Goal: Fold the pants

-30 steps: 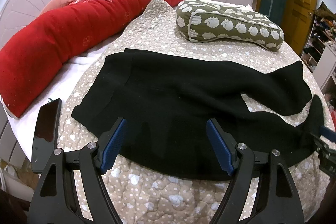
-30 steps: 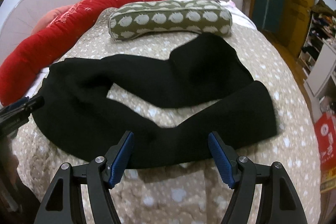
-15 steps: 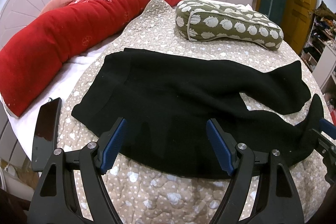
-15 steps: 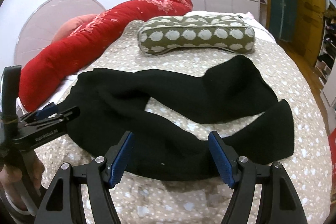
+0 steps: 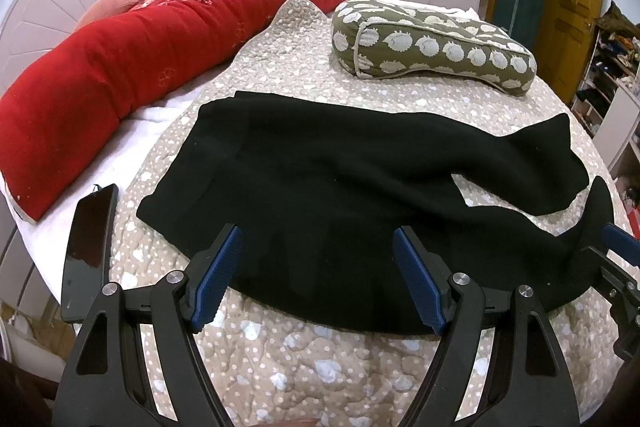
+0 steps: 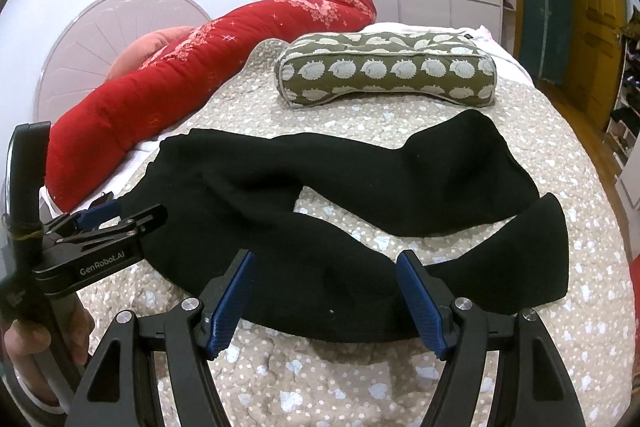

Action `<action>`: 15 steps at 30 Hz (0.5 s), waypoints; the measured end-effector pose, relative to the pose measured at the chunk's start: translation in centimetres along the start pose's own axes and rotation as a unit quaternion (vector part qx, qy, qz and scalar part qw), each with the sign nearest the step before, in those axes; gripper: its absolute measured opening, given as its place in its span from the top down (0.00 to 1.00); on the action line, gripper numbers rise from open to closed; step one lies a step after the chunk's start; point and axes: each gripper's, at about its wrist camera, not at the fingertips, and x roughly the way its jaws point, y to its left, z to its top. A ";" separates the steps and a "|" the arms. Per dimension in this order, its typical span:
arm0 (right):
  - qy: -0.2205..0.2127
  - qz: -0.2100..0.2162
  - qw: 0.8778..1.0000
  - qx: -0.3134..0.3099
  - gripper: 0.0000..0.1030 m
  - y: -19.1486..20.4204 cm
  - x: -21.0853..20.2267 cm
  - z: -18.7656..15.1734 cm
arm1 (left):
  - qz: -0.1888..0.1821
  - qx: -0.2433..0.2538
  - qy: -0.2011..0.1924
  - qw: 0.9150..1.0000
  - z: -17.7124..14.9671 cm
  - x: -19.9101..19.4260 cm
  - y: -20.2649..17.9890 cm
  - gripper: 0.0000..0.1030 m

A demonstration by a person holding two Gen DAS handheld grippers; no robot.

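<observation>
Black pants (image 5: 320, 195) spread flat on quilt (image 5: 280, 367) — jaws apart.

Black pants (image 5: 320, 195) spread flat; left gripper (image 5: 316, 279) fingers apart.

**Edges and cloth hide parts of the bedroom scene**

The right tool (image 5: 618, 267) is cut off by the left wrist view's edge — whether it grips is unclear. A hand (image 6: 24, 359) shows only partly at the right wrist view's corner. The shelves' (image 5: 608, 67) contents are too small to identify, and the pink pillow (image 6: 148, 51) lies half hidden behind the red bolster (image 6: 192, 75).
</observation>
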 end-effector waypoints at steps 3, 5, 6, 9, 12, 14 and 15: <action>0.001 0.000 1.000 0.000 0.31 0.0 0.0 0.0 | 0.001 0.000 -0.001 1.000 0.0 0.0 0.0 0.24; 0.001 0.000 1.000 -0.001 0.31 0.1 0.0 0.0 | 0.001 0.001 -0.001 1.000 0.0 0.0 -0.1 0.24; 0.001 0.000 1.000 -0.001 0.31 0.1 0.0 0.0 | 0.001 0.002 -0.001 1.000 0.0 0.0 -0.2 0.24; 0.002 0.001 1.000 -0.004 0.31 0.2 0.1 -0.1 | -0.001 0.003 -0.004 1.000 0.0 -0.2 -0.3 0.24; 0.003 0.002 1.000 -0.004 0.31 0.3 0.1 -0.1 | 0.001 0.004 -0.005 1.000 0.1 -0.3 -0.4 0.24; 0.003 0.002 1.000 -0.004 0.31 0.3 0.1 -0.1 | -0.001 0.003 -0.002 1.000 0.1 -0.2 -0.3 0.24; 0.002 0.002 1.000 -0.003 0.31 0.3 0.2 0.0 | -0.001 0.001 -0.001 1.000 0.1 -0.1 -0.3 0.24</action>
